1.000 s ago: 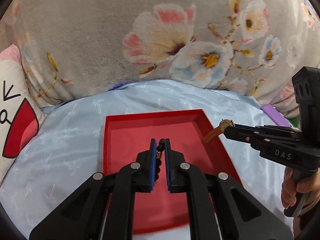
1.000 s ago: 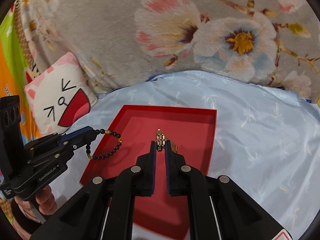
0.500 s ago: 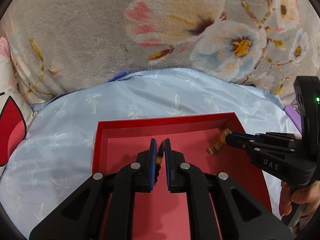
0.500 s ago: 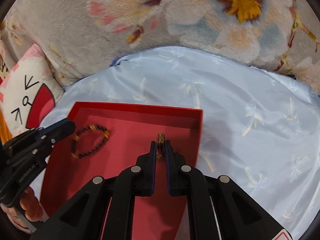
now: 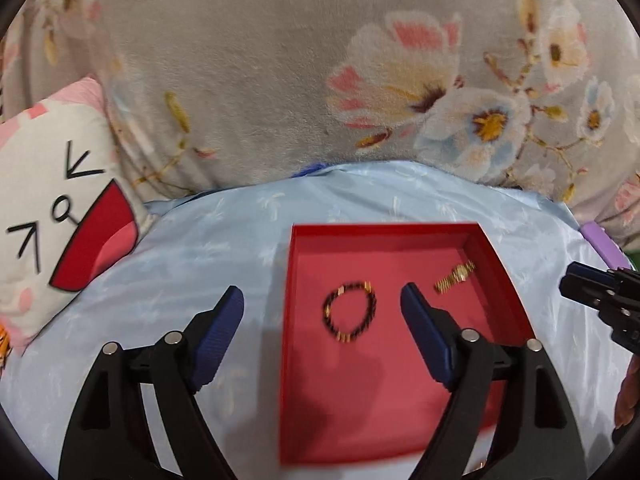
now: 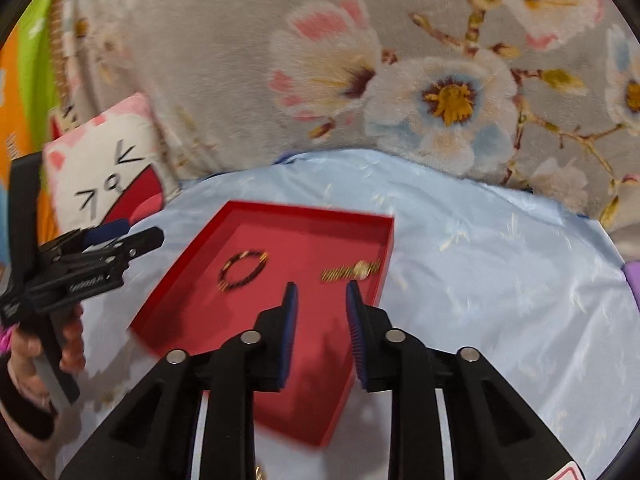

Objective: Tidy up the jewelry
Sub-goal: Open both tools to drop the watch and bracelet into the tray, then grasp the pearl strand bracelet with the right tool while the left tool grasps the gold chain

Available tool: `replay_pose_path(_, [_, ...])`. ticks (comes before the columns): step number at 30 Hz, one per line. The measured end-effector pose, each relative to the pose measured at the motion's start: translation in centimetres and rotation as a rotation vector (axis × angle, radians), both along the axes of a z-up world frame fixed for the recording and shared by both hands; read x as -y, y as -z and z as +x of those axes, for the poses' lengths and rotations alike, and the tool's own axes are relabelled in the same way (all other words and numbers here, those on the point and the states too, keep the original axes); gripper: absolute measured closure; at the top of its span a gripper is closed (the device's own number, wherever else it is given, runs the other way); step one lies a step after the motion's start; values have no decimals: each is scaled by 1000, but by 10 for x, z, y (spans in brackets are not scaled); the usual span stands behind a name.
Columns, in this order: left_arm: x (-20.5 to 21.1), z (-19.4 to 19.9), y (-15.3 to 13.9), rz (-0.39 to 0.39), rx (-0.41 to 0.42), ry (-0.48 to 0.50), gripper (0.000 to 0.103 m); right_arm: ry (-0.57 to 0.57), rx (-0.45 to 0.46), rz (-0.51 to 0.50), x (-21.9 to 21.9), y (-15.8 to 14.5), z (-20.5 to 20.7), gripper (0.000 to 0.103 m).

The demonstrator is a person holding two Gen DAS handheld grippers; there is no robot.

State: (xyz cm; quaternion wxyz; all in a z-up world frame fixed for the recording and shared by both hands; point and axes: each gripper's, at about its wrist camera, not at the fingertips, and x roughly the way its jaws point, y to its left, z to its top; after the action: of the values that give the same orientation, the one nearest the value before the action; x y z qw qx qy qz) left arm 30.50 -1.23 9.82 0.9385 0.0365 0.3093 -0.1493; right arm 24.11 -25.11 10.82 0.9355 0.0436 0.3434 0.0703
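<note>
Inside the red tray [image 5: 384, 400], the beaded bracelet [image 5: 351, 317] lies toward its left wall and the gold watch [image 5: 455, 278] near its far right corner. Both jaws have just been opening: left gripper [image 5: 322, 310] spread wide, right gripper [image 6: 321, 302] slightly parted, nothing between either pair.

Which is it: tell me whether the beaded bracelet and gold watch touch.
Apart. The right wrist view shows bare red tray floor between the beaded bracelet and gold watch.
</note>
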Motion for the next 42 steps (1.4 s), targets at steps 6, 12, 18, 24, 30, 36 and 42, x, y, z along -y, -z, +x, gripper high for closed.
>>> replay_pose_path(6, [-29,-74,19,-32,-70,40,23,-43,-45,52,-7,15,-104,77])
replay_pose_path(12, [-37,-143,50,-10,-102,31,23,-2,-88,93,-16,48,-172,76])
replay_pose_path(18, [-22,-195,76,37,-93,51,23,16,-102,124,-23,73,-203,73])
replay_pose_path(24, [-11,-218,92,13,-146,74,23,34,-103,111,-25,78,-224,73])
replay_pose_path(30, [-11,-228,99,2,-154,45,23,-4,-145,136,-35,84,-253,68])
replay_pose_path(36, [-15,-228,100,-11,-160,35,23,-32,-223,208,-50,102,-262,68])
replay_pose_path(42, [-19,-226,102,-33,-177,32,23,7,-252,276,-49,113,-247,68])
